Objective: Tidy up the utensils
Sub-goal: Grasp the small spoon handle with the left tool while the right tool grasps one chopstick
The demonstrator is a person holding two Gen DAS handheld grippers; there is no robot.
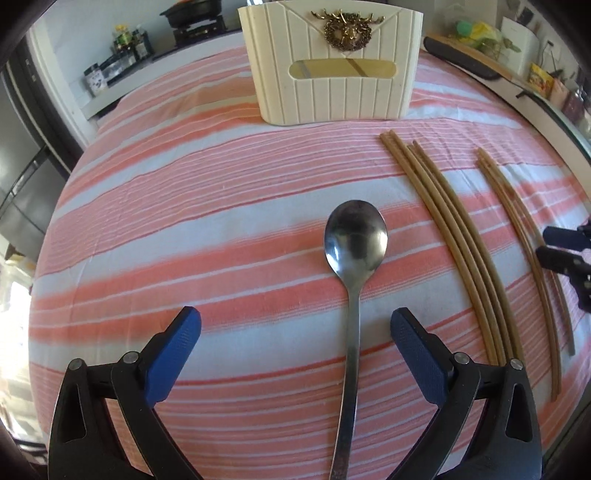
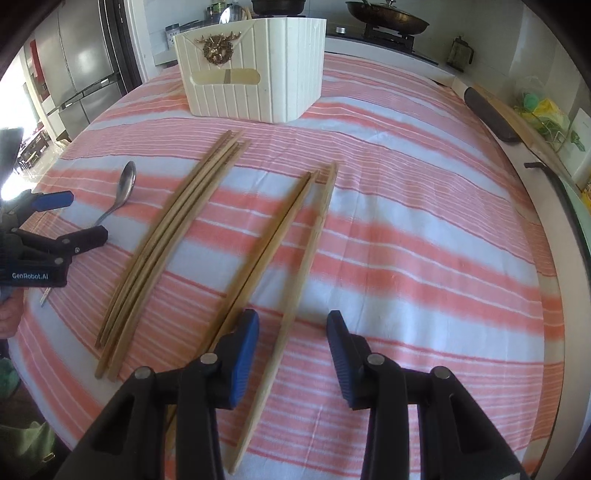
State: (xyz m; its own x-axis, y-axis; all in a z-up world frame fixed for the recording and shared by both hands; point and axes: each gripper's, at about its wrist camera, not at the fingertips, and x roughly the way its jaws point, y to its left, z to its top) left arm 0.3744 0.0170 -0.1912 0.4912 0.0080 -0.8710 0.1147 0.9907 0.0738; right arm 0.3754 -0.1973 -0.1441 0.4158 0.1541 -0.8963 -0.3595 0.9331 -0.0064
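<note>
A steel spoon (image 1: 355,243) lies on the striped cloth, its handle running back between the open jaws of my left gripper (image 1: 295,325); it also shows in the right wrist view (image 2: 123,186). A bundle of several tan chopsticks (image 1: 454,236) lies to its right, and more chopsticks (image 1: 517,221) lie farther right. My right gripper (image 2: 291,328) is open low over those chopsticks, with a single chopstick (image 2: 299,280) between its jaws and a pair (image 2: 273,236) by its left finger. A cream utensil holder (image 1: 332,62) with a gold ornament stands at the back.
The table carries a pink and white striped cloth (image 2: 424,221). A fridge (image 2: 81,62) stands at the left, a stove with a pan (image 2: 388,16) behind the table. A dark board (image 2: 487,114) and bags lie along the right edge.
</note>
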